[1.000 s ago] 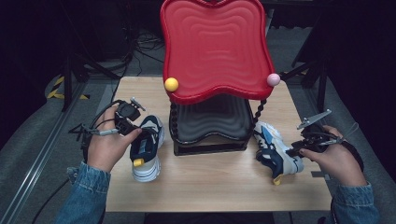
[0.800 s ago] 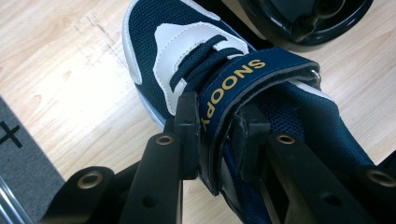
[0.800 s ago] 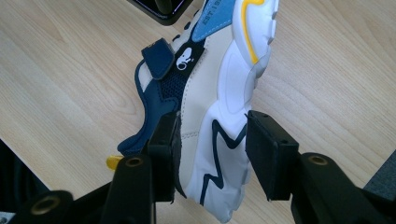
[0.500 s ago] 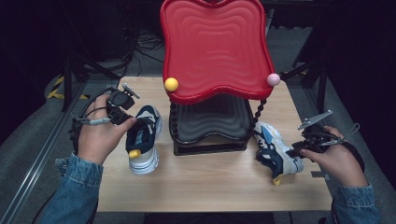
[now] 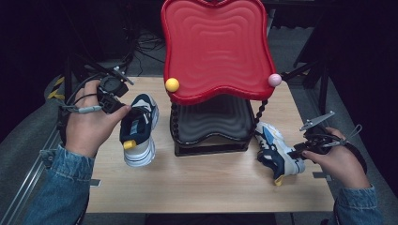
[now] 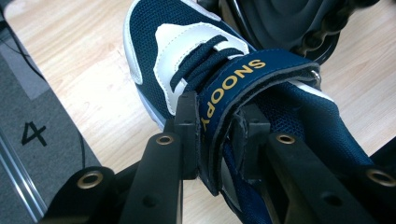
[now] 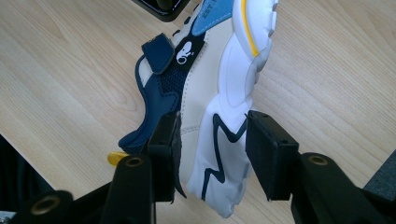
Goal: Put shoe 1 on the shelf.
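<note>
While the wooden tabletop (image 5: 206, 183) carries everything, its largest load is the red wavy tray (image 5: 216, 47), tilted up at twelve o'clock above a black ribbed stand (image 5: 211, 126) at the centre, with a yellow ball (image 5: 172, 85) and a pink ball (image 5: 274, 79) at the tray's lower corners. At nine o'clock the left shoe (image 5: 137, 129), navy and white, hangs tilted just clear of the wood, just beside the stand; its strap reads "SNOOPY" (image 6: 229, 86) in gold, and the left hand-held gripper (image 6: 217, 140) is clamped on that strap. At four o'clock the right shoe (image 5: 277, 152) lies on its side near the tabletop's right edge, bearing a small white Snoopy figure (image 7: 185, 52); the right hand-held gripper (image 7: 212, 154) straddles its heel and sole, one pad touching the upper, the other just off the sole. Bare wood lies open at six o'clock. A grey floor panel marked "4" (image 6: 33, 133) lies off the tabletop's edge.
</note>
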Demonstrator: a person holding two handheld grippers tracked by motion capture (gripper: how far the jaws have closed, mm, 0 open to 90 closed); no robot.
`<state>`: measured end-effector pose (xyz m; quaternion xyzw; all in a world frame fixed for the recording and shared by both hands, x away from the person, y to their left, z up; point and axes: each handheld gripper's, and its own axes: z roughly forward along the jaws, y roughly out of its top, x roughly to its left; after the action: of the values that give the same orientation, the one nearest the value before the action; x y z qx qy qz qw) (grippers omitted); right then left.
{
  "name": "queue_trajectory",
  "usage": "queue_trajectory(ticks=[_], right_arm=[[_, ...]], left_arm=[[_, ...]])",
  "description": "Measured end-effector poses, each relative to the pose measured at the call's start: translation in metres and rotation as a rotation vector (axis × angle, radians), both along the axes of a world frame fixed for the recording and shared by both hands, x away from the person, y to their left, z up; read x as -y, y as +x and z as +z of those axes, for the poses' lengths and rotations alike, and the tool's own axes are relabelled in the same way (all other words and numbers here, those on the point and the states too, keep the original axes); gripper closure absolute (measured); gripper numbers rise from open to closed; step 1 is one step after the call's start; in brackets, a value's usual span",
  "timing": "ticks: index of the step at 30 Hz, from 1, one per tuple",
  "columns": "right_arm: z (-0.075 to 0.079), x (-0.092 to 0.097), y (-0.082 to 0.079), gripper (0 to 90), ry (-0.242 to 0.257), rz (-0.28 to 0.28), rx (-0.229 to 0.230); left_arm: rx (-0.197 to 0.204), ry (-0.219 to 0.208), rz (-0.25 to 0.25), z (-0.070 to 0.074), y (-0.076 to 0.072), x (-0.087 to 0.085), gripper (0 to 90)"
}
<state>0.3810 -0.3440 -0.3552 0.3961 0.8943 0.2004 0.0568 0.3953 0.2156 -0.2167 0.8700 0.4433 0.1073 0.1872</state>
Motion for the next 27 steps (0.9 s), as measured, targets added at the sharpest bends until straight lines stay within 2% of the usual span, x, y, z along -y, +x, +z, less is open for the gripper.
queue_trajectory(ticks=[5, 9, 15, 16, 20, 27], right_arm=[[0.000, 0.000, -0.001, 57.2, 0.007, -0.009, -0.005], [0.000, 0.001, -0.001, 57.3, 0.007, -0.011, -0.004], [0.000, 0.002, -0.002, 57.2, 0.011, -0.013, -0.008], [0.000, 0.002, -0.002, 57.2, 0.011, -0.013, -0.008], [0.001, 0.003, -0.002, 57.3, 0.016, -0.014, -0.006], [0.000, 0.005, -0.004, 57.2, 0.017, -0.018, -0.009]], left_arm=[[0.019, -0.004, 0.015, 0.017, -0.001, 0.000, 74.8], [0.025, 0.005, 0.018, 0.026, -0.002, 0.001, 74.9], [0.045, 0.029, 0.015, 0.051, -0.008, 0.008, 74.9], [0.045, 0.029, 0.015, 0.051, -0.008, 0.008, 74.9], [0.070, 0.028, 0.012, 0.066, -0.010, 0.010, 74.9], [0.092, 0.018, 0.013, 0.089, -0.010, 0.014, 74.9]])
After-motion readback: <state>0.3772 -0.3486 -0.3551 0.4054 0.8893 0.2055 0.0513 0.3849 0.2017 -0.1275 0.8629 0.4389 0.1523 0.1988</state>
